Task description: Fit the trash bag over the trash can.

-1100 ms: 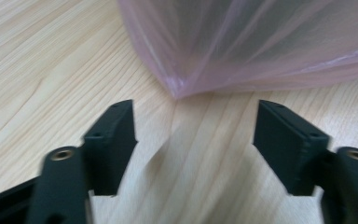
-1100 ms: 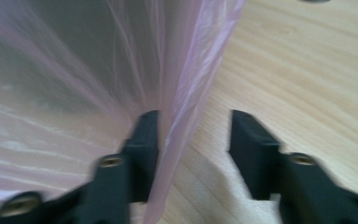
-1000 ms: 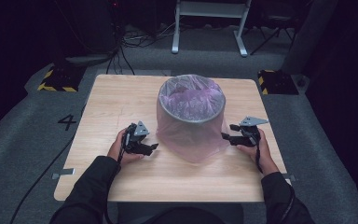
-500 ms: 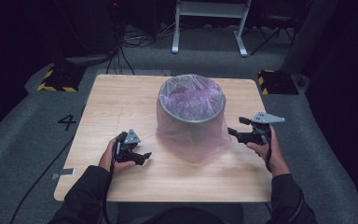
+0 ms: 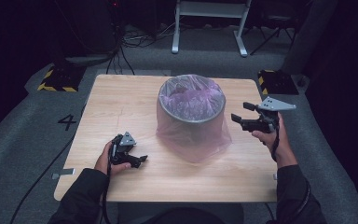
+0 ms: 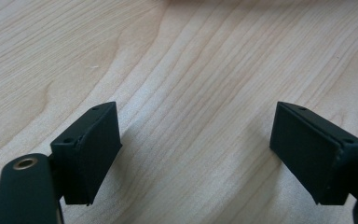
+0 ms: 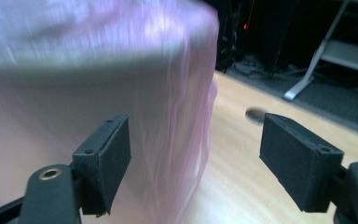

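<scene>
Right gripper [image 5: 245, 115]: jaws stand wide apart, nothing between the pads; they have just been opening. Ahead of them, toward the left jaw, hangs the pink bag [image 7: 121, 93], blurred; in the right gripper view its skirt fills the space past the left pad [image 7: 109, 158], while the right pad has bare table [image 7: 242, 182] beyond it. Not touching, as far as can be told

Left gripper [image 5: 137, 161]: jaws also apart and empty, just been opening, pointed down at wood grain [image 6: 191, 93]; no bag ahead of these jaws

High view: bin [image 5: 192, 116] stands upright at mid-table, long axis vertical, bag folded over its rim and draped down the outside to the table. Right gripper sits level with the upper wall, just beside it; left gripper is low, near the table, farther off from the skirt. Judgement: right hand is nearer for any next pinch of the film

Hard to make out: bag's lower hem against the table; bin's far side hidden; whether the film lies slack or tight at the rim
</scene>
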Demonstrator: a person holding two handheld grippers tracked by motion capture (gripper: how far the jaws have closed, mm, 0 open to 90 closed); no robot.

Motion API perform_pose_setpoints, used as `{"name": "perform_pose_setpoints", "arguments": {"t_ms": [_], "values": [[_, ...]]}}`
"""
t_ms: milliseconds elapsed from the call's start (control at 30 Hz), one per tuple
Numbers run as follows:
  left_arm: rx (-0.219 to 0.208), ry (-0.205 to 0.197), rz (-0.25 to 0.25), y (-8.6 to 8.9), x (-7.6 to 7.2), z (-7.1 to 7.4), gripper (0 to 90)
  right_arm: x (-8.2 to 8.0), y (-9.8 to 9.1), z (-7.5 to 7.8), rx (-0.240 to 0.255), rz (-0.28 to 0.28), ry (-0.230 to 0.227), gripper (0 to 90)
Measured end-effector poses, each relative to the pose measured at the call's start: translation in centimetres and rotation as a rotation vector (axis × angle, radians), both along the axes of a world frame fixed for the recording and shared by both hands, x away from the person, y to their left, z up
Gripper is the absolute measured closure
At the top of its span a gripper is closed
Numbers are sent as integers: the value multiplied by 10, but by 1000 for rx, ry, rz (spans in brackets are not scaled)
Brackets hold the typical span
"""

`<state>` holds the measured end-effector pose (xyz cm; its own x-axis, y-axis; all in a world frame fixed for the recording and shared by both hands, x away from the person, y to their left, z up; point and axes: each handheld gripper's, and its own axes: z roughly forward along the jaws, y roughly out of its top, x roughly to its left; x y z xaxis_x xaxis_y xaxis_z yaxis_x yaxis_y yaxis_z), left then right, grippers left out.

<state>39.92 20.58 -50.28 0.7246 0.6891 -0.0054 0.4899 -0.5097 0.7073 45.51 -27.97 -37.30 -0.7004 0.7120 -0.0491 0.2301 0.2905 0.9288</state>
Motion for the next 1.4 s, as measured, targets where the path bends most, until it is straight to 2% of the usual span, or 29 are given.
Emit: {"name": "perform_pose_setpoints", "arguments": {"t_ms": [167,233,333,500,633,867,1067,1267,1400], "values": [[3,-4,-4,0,1,0,141,7,4,32,38,7,-39,268],[3,-4,-4,0,1,0,140,10,11,44,20,20,-59,269],[4,-3,-3,0,1,0,140,15,22,54,5,40,-57,271],[4,-4,0,-1,1,0,139,27,47,60,-68,58,-40,267],[2,-3,0,-1,1,-1,138,35,64,67,-84,76,-31,267],[3,-3,0,-1,1,-1,137,46,96,70,-120,131,-23,268],[3,-4,0,-1,1,-1,137,55,122,65,-160,165,12,275],[2,-3,0,-1,1,-1,137,60,143,58,-266,201,50,283],[2,-3,0,-1,1,-1,137,63,148,55,-314,218,92,294]]}}
